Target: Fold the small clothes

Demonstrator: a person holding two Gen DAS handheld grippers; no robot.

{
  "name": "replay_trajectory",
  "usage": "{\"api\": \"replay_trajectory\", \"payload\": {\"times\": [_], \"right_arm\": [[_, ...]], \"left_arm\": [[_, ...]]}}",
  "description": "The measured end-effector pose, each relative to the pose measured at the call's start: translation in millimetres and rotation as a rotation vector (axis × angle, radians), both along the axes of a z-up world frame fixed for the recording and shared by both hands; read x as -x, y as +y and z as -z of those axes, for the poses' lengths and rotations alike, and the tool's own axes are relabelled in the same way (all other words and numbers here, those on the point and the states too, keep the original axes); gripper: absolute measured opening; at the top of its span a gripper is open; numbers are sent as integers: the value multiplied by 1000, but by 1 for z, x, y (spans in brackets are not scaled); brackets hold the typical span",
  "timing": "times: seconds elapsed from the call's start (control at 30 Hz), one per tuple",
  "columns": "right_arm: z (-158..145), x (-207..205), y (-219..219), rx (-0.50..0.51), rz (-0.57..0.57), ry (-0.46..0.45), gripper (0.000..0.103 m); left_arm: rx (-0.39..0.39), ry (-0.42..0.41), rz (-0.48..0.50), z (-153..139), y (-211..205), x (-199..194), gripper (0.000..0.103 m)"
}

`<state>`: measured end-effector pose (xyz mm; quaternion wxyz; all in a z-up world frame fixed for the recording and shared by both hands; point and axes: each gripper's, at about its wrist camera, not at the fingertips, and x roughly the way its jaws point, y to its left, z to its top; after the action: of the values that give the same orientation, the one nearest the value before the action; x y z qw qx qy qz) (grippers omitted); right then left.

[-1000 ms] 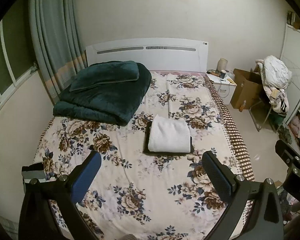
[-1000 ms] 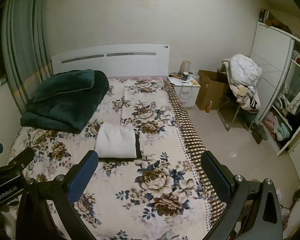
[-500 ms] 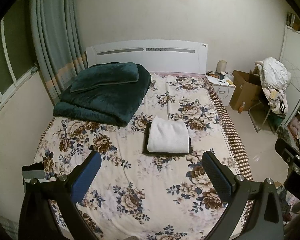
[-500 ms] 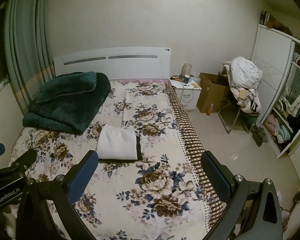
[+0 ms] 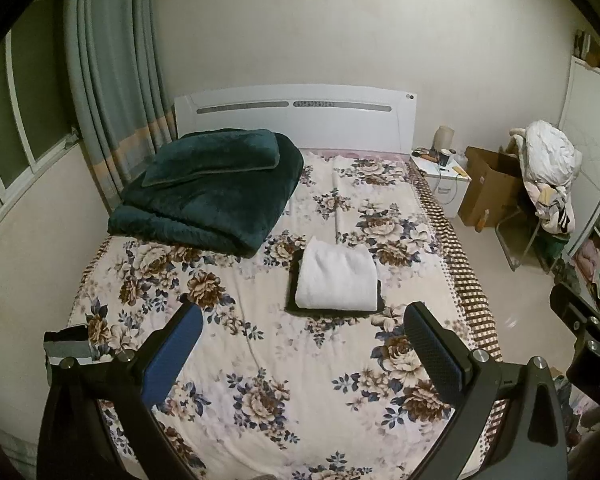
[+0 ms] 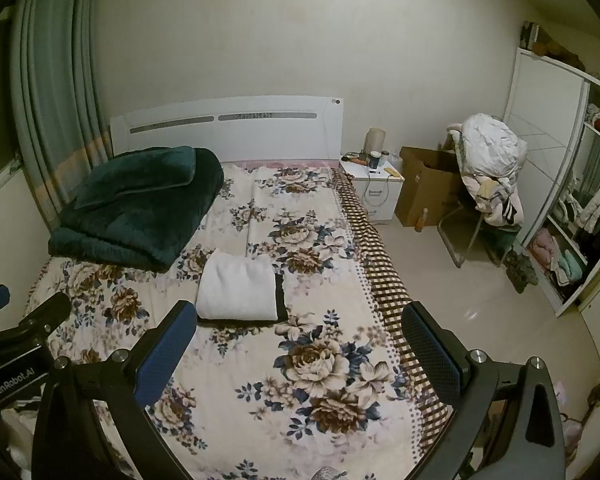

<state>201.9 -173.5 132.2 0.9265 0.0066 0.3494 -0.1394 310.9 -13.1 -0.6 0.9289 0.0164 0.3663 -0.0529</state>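
A folded white garment (image 5: 336, 278) lies on top of a folded black garment (image 5: 294, 280) in the middle of the floral bed (image 5: 260, 344). The pair also shows in the right wrist view, white (image 6: 238, 286) over black (image 6: 280, 294). My left gripper (image 5: 300, 340) is open and empty, held above the foot of the bed, well short of the stack. My right gripper (image 6: 298, 340) is open and empty too, above the bed's right part. The left gripper's body shows at the right wrist view's left edge (image 6: 20, 344).
A folded dark green blanket (image 5: 208, 188) lies at the bed's head on the left. Curtains (image 5: 112, 92) hang left. A nightstand (image 5: 446, 178), cardboard box (image 5: 488, 184), a chair piled with clothes (image 5: 548, 176) and an open wardrobe (image 6: 572, 208) stand right.
Both grippers have drawn back and up a little; the bed and the folded stack look slightly smaller and lower. Jaws stay open. The stack has not moved.
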Motion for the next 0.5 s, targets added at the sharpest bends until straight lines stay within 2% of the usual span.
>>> {"api": "replay_trajectory", "payload": {"times": [0.5], "right_arm": [[-3, 2, 7, -3, 3, -4, 103]], "left_arm": [[-3, -5, -9, -5, -2, 0, 103]]}}
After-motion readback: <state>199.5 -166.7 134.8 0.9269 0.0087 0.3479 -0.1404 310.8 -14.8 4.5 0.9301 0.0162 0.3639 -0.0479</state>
